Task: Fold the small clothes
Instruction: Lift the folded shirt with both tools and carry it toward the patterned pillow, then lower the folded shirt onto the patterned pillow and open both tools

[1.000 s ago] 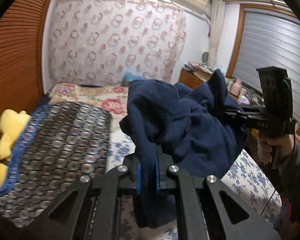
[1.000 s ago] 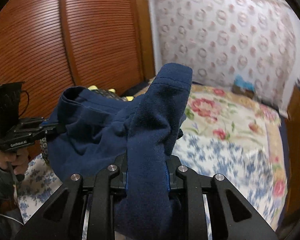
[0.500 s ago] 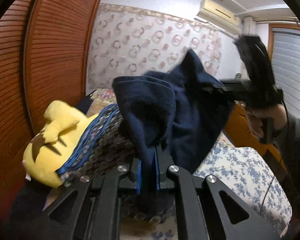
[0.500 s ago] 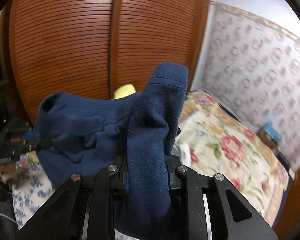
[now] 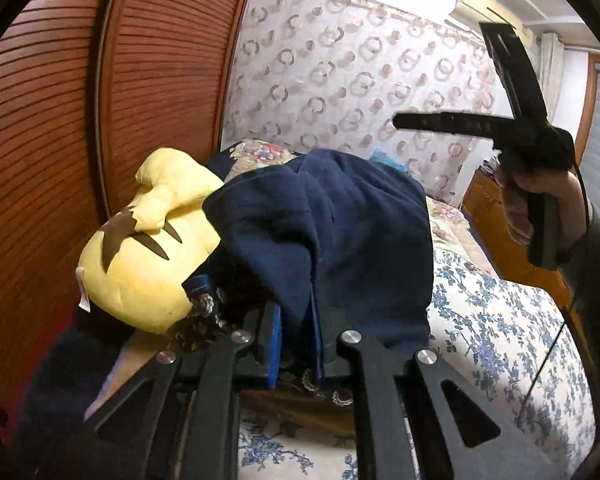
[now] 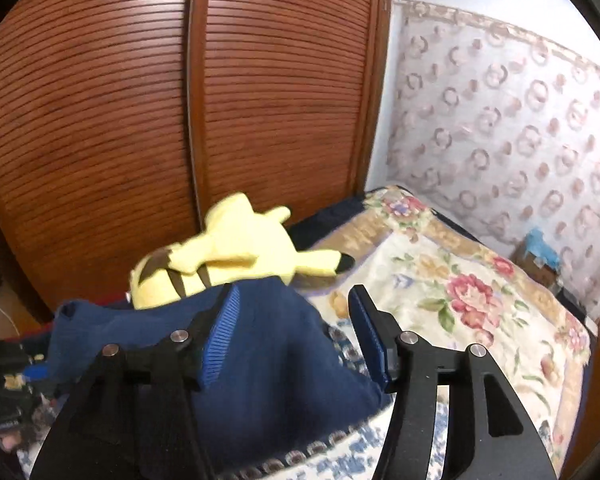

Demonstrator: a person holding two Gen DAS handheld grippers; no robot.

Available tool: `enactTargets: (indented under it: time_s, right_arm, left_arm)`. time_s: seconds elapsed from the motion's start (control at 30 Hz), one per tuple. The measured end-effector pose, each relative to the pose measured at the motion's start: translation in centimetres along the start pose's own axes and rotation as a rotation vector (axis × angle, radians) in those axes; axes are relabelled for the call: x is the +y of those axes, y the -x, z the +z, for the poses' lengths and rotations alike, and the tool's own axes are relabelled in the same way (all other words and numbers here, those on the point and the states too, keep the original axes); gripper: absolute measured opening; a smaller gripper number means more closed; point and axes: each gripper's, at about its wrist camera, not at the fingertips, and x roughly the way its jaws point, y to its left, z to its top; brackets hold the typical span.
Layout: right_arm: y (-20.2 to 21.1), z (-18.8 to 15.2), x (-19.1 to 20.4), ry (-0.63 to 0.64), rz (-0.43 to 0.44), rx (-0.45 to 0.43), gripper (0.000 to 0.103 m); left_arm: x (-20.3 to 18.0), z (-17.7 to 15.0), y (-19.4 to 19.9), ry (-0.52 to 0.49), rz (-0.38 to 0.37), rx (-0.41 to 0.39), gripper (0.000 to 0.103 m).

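One navy garment (image 5: 340, 240) is lying bunched on the bed (image 5: 500, 328), touching one yellow plush toy (image 5: 140, 256). The left tool (image 5: 296, 344) is pinching its near edge between narrow jaws. The right tool (image 6: 292, 332) is gaping wide above the cloth, gripping nothing.

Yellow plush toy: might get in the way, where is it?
In both views, the yellow plush toy lies left, by the wooden wardrobe, touching the navy garment.
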Motion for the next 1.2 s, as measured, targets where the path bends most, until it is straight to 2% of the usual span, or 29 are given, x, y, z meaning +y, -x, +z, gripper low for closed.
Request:
enactTargets:
  time_s: [0.17, 0.3, 0.4, 0.47, 0.53, 0.63, 0.77, 1.0, 1.2]
  right_arm:
    - [0.1, -2.0, 1.0, -0.02, 0.068, 0.019, 0.057]
    - [-1.9, -3.8, 2.4, -0.013, 0.096, 0.074, 0.054]
    - [-4.4, -5.7, 2.7, -0.015, 0.069, 0.134, 0.054]
    - [-5.6, -6.6, 2.6, -0.033, 0.027, 0.139, 0.054]
    - [-5.2, -6.9, 2.3, -0.073, 0.024, 0.125, 0.054]
    - [-3.3, -7.0, 2.4, -0.088, 0.01, 0.101, 0.054]
    - [0.4, -7.4, 2.6, -0.113, -0.009, 0.055, 0.054]
    - [8.9, -10.5, 3.4, -0.159, -0.068, -0.022, 0.055]
    - [15.6, -14.7, 3.5, -0.242, -0.114, -0.085, 0.066]
  left_arm:
    - [0.4, -0.1, 0.3, -0.009, 0.013, -0.011, 0.015]
    - [1.1, 0.1, 1.3, -0.012, 0.049, -0.032, 0.027]
    - [1.4, 0.2, 1.8, -0.03, 0.059, -0.038, 0.03]
    - [1.3, 0.2, 1.9, -0.051, 0.065, -0.037, 0.031]
    - [1.2, 0.2, 2.2, -0.061, 0.067, -0.035, 0.038]
    - [0.9, 0.2, 2.8, -0.077, 0.058, -0.037, 0.04]
    - [-0.1, 0.1, 3.7, -0.104, 0.032, -0.048, 0.057]
    - [-3.4, -0.5, 5.3, -0.169, -0.022, -0.063, 0.06]
    - [-6.4, -1.5, 5.9, -0.226, -0.051, -0.061, 0.06]
